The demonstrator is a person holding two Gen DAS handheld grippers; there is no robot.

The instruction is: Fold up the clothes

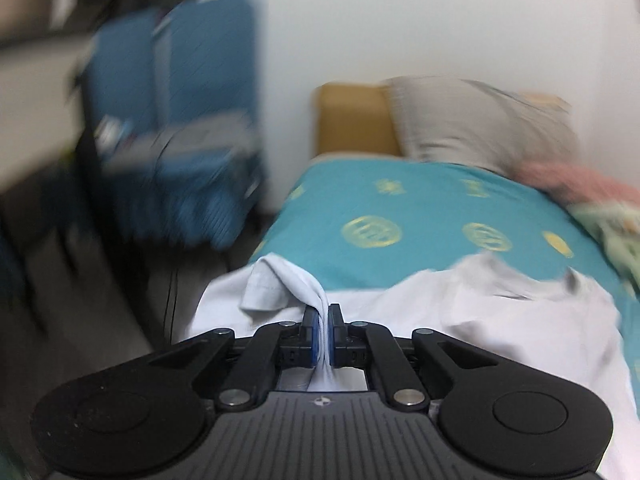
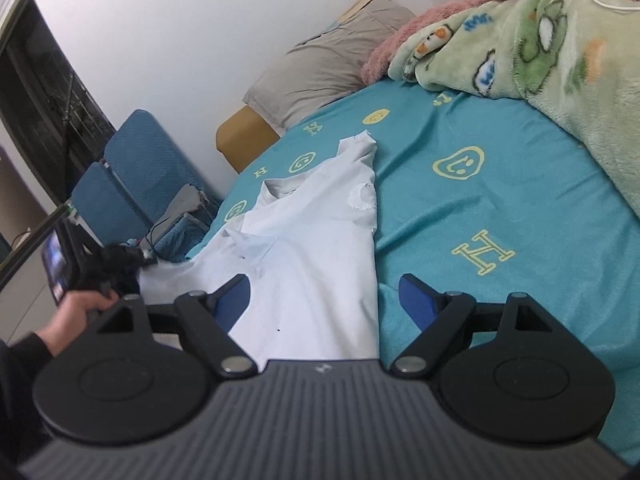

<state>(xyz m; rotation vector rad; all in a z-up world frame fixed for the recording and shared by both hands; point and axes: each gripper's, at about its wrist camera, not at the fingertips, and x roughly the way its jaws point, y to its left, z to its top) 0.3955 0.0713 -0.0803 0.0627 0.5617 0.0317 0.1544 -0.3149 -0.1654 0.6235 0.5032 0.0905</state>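
A white shirt (image 2: 312, 248) lies partly folded on the teal bedsheet (image 2: 500, 200), its right side folded over with a white emblem facing up. My left gripper (image 1: 324, 312) is shut on a bunched piece of the shirt (image 1: 500, 320) at the bed's left edge; its sleeve (image 1: 272, 284) hangs over the fingers. The left gripper also shows in the right wrist view (image 2: 116, 268), held by a hand. My right gripper (image 2: 324, 292) is open and empty, hovering over the shirt's lower part.
A grey pillow (image 2: 320, 68) and a tan headboard (image 2: 244, 136) are at the bed's far end. A green and pink blanket (image 2: 540, 48) is heaped on the right. Blue chairs (image 2: 128, 176) with clothes stand left of the bed.
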